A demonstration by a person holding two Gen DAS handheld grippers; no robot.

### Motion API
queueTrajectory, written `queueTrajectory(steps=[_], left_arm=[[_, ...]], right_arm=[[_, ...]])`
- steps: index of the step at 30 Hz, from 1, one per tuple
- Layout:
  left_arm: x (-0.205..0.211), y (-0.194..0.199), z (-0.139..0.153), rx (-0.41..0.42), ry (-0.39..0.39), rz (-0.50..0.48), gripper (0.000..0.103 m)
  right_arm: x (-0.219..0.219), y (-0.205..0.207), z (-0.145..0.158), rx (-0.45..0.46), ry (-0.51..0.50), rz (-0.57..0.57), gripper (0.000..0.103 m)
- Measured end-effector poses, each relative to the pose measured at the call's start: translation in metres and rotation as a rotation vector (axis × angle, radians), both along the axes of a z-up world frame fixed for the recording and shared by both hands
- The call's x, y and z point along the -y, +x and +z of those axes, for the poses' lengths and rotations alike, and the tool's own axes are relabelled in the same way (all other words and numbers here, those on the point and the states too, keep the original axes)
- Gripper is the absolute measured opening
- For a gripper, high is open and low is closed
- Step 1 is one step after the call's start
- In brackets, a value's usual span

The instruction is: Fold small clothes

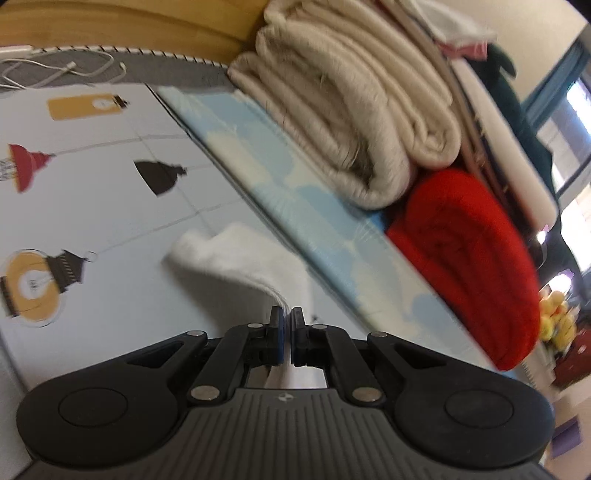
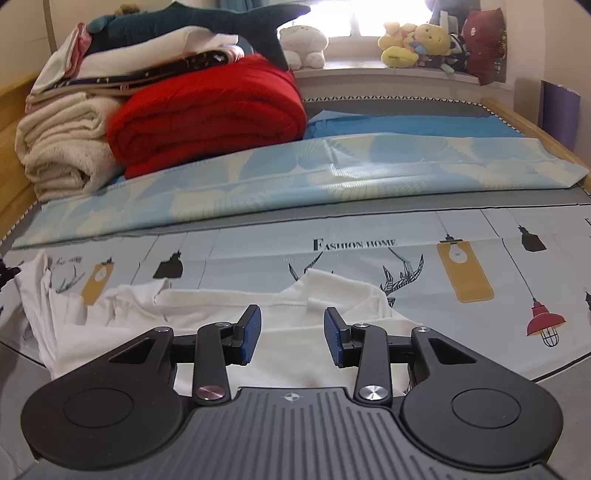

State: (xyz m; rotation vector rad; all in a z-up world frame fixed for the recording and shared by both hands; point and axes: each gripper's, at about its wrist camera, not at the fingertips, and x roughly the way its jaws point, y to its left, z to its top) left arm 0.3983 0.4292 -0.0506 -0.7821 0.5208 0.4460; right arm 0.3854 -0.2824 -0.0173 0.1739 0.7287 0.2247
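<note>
Your left gripper [image 1: 287, 316] has its jaws pressed together on a fold of the white garment [image 1: 243, 266], pinching the fabric edge so that it rises off the printed sheet [image 1: 110, 221] in a soft peak; the left wrist view is tilted and a little blurred, so the finer lie of the cloth there cannot be told. Your right gripper [image 2: 291, 325] hangs just above the same white garment [image 2: 288, 354] with its jaws spread wide and nothing between them; the blue pads face each other over the flat body of the cloth. The garment lies on the bed, on the printed sheet [image 2: 406, 258] patterned with lamps and the words "FASHION HOME", close to the near edge of the bed. Its main panel is spread flat under your right gripper, while its left part is rumpled and bunched toward the left edge of the sheet. Beyond the garment, a pale blue patterned cloth [image 2: 295, 177] runs across the bed. On the far left corner of the bed sits a stack: a rolled cream blanket [image 2: 62, 147], a folded red blanket [image 2: 207, 110] beside it, and more folded linens with a dark plush shark [image 2: 192, 22] on top. Plush toys [image 2: 417, 42] line the windowsill at the far end.
</note>
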Motion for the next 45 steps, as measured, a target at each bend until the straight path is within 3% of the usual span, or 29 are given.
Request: queueTrajectory(steps=[6, 9, 12, 15, 18, 20, 23, 26, 30, 32, 34, 35, 39, 41, 45], left_arm=[[0.028, -0.047, 0.054, 0.005, 0.056, -0.003, 0.003], [0.068, -0.059, 0.085, 0.036, 0.126, -0.059, 0.003], [0.156, -0.055, 0.112, 0.089, 0.208, -0.254, 0.003], [0.264, -0.051, 0.113, 0.111, 0.174, -0.54, 0.003], [0.37, -0.046, 0.089, -0.007, 0.08, -0.897, 0.008], [0.405, -0.05, 0.08, -0.076, 0.125, -0.981, 0.012], [0.404, -0.052, 0.084, -0.134, 0.217, -0.947, 0.012], [0.37, -0.051, 0.098, -0.178, 0.239, -0.84, 0.012], [0.315, -0.039, 0.098, -0.25, 0.376, -0.698, 0.013], [0.288, -0.043, 0.079, -0.273, 0.342, -0.629, 0.013], [0.261, -0.036, 0.05, -0.408, 0.257, -0.569, 0.013], [0.253, -0.034, 0.044, -0.432, 0.245, -0.536, 0.013], [0.234, -0.025, 0.04, -0.423, 0.32, -0.516, 0.013], [0.226, -0.027, 0.038, -0.434, 0.3, -0.517, 0.013], [0.22, -0.024, 0.039, -0.416, 0.264, -0.519, 0.013]], right_arm=[[0.008, -0.005, 0.013, 0.029, 0.045, -0.013, 0.04], [0.01, -0.009, 0.021, 0.047, 0.073, -0.027, 0.039], [0.014, -0.014, 0.027, 0.049, 0.119, -0.049, 0.039], [0.018, -0.021, 0.031, 0.05, 0.142, -0.073, 0.04], [0.026, -0.026, 0.029, 0.036, 0.151, -0.093, 0.04], [0.033, -0.029, 0.023, 0.012, 0.154, -0.103, 0.04], [0.045, -0.031, 0.013, -0.025, 0.149, -0.123, 0.04], [0.054, -0.031, 0.002, -0.072, 0.161, -0.133, 0.04], [0.061, -0.025, -0.011, -0.115, 0.189, -0.148, 0.04], [0.062, -0.019, -0.022, -0.156, 0.209, -0.152, 0.04], [0.06, -0.012, -0.037, -0.213, 0.226, -0.155, 0.04], [0.058, -0.009, -0.045, -0.24, 0.229, -0.156, 0.04], [0.053, 0.009, -0.075, -0.328, 0.278, -0.166, 0.04], [0.045, 0.019, -0.087, -0.351, 0.279, -0.142, 0.046], [0.024, 0.028, -0.102, -0.374, 0.156, -0.112, 0.047]])
